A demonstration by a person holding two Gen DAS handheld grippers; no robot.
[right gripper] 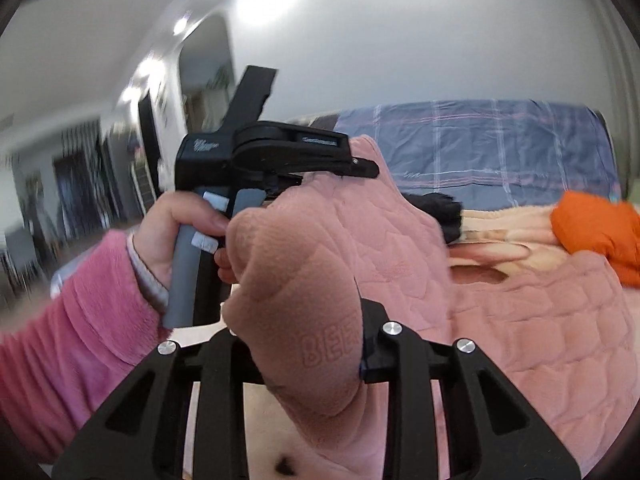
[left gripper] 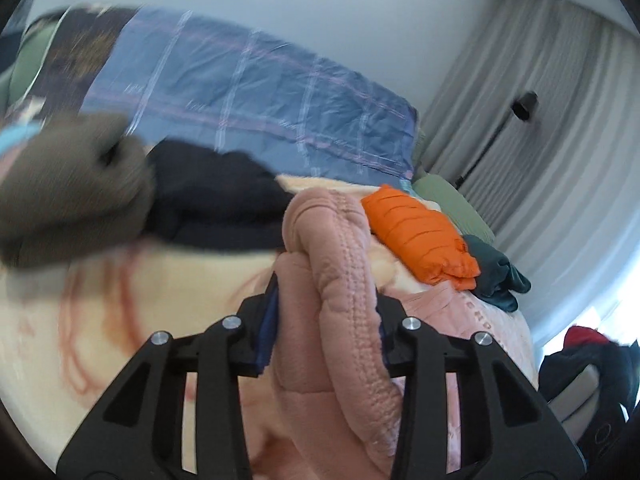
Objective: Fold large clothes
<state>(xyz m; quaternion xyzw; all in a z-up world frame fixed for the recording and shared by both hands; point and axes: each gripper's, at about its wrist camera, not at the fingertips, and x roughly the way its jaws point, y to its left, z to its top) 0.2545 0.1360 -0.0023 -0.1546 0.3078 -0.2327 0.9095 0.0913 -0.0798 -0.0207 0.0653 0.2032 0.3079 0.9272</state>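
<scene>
Pink quilted garment (left gripper: 340, 280), thick and fleecy, gathered in both sets of tongs and raised over the cream blanket (left gripper: 120, 320), the rest trailing down to the right across the bed. Left gripper (left gripper: 326, 328) narrowed and clamped on a bunched, stitched fold, pointing slightly downward toward the far blue plaid cover (left gripper: 260, 92). Right gripper (right gripper: 304, 344) likewise narrowed, pinching a rounded wad of the same pink fabric. Seen from the right wrist: left hand (right gripper: 172, 232) wrapped around the grey handle of its tool, thumb across the front, cuffed in a fuzzy pink sleeve (right gripper: 80, 320), held upright on the near left, tool nose against the raised pink edge. Embossed on the fabric at the right tongs, "BEE", remainder hidden behind the finger; from the left wrist, more embossed letters on the garment, too blurred to read. Small white script on the black tool body, illegible. Farther off: black clothing (left gripper: 216, 200), a folded orange item (left gripper: 420, 236), a dark teal piece (left gripper: 500, 276).
</scene>
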